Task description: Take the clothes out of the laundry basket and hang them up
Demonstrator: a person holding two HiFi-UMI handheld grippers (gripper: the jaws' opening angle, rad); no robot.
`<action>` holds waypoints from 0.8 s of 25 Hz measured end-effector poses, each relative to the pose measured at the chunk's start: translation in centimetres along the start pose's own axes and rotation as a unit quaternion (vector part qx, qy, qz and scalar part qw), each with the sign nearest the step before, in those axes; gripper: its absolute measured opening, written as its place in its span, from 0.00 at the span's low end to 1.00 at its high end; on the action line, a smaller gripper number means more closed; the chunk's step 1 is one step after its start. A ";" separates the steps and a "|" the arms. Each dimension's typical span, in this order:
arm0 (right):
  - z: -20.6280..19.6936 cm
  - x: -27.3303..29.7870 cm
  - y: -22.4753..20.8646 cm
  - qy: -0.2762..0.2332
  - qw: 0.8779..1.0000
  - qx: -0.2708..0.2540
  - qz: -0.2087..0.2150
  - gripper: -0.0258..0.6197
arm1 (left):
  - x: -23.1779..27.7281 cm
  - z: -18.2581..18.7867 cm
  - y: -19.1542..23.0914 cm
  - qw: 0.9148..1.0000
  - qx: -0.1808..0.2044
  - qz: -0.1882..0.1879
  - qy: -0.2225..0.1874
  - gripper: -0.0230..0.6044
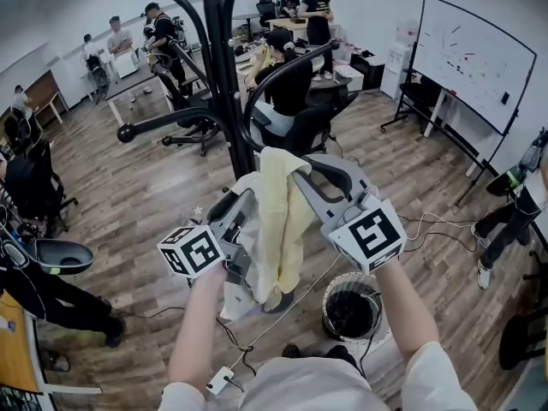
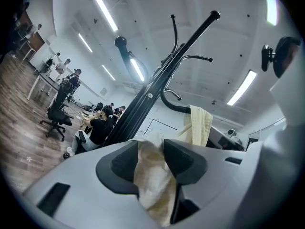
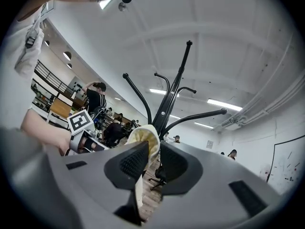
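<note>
A pale yellow cloth (image 1: 278,221) hangs folded over a curved arm of the black coat rack (image 1: 224,75), straight in front of me. My left gripper (image 1: 242,205) is at the cloth's left side. In the left gripper view a bunch of the cloth (image 2: 152,175) lies in the wide gap of the left gripper (image 2: 151,151), loose between the pads. My right gripper (image 1: 305,175) is at the cloth's top right. The cloth's folded edge (image 3: 145,137) rests against one pad of the right gripper (image 3: 153,151), with a gap to the other pad. The round laundry basket (image 1: 353,311) stands on the floor below.
More bare rack arms (image 3: 198,116) reach out above and to the sides. A whiteboard (image 1: 475,58) stands at the right. People sit at desks (image 1: 137,84) and on office chairs (image 1: 308,127) behind the rack. A cable (image 1: 428,229) runs over the wooden floor.
</note>
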State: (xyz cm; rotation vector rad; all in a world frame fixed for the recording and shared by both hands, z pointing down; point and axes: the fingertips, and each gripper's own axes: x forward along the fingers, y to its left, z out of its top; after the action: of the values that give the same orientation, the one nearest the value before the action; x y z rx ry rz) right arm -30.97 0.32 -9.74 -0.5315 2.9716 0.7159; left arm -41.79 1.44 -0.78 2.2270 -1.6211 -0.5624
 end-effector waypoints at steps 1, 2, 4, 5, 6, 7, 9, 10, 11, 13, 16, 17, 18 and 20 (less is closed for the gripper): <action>0.0 0.0 0.1 0.000 1.000 0.004 0.000 0.17 | -0.1 0.0 0.1 1.000 0.000 0.001 -0.001 0.30; -0.1 0.0 0.2 0.000 1.000 0.008 0.000 0.18 | -0.1 0.0 0.1 1.000 0.001 0.002 -0.002 0.32; -0.2 0.0 0.2 -0.001 1.000 0.012 0.000 0.20 | -0.3 0.2 0.2 1.000 0.004 0.004 -0.005 0.32; -0.2 0.0 0.2 -0.001 1.000 0.013 0.000 0.21 | -0.4 0.3 0.2 1.000 0.005 0.004 -0.006 0.33; -0.3 0.0 0.2 -0.001 1.000 0.013 -0.001 0.21 | -0.4 0.4 0.2 1.000 0.007 0.003 -0.006 0.33; -0.3 0.1 0.2 -0.001 1.000 0.013 -0.001 0.21 | -0.5 0.5 0.2 1.000 0.009 0.004 -0.006 0.33; -0.3 0.2 0.3 0.000 1.000 0.009 0.001 0.21 | -0.7 0.7 0.3 1.000 0.017 0.006 -0.004 0.34; -0.3 0.3 0.3 0.001 1.000 0.005 0.002 0.21 | -0.7 0.7 0.3 1.000 0.021 0.008 -0.004 0.34; -0.3 0.3 0.3 0.001 1.000 0.003 0.003 0.21 | -0.8 0.8 0.3 1.000 0.024 0.010 -0.004 0.34; -0.4 0.2 0.2 0.001 1.000 0.003 0.001 0.22 | -1.0 1.0 0.4 0.999 0.030 0.017 -0.007 0.36; -0.4 0.0 0.0 0.002 1.000 0.004 -0.002 0.22 | -1.1 1.2 0.4 0.999 0.037 0.024 -0.009 0.38; -0.4 -0.1 0.0 0.001 1.000 0.003 -0.002 0.22 | -1.1 1.2 0.5 0.999 0.037 0.025 -0.008 0.40; -0.5 -0.1 0.0 0.000 1.000 0.001 -0.001 0.22 | -1.1 1.1 0.5 0.999 0.037 0.025 -0.006 0.43; -0.4 -0.1 0.1 0.000 1.000 -0.002 0.001 0.22 | -1.1 1.1 0.4 0.999 0.041 0.021 -0.002 0.50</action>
State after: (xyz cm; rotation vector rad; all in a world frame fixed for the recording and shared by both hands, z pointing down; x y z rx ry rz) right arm -30.90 0.22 -9.31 -0.5295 2.9713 0.7221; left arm -42.94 2.36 -1.39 2.2446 -1.7174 -0.4983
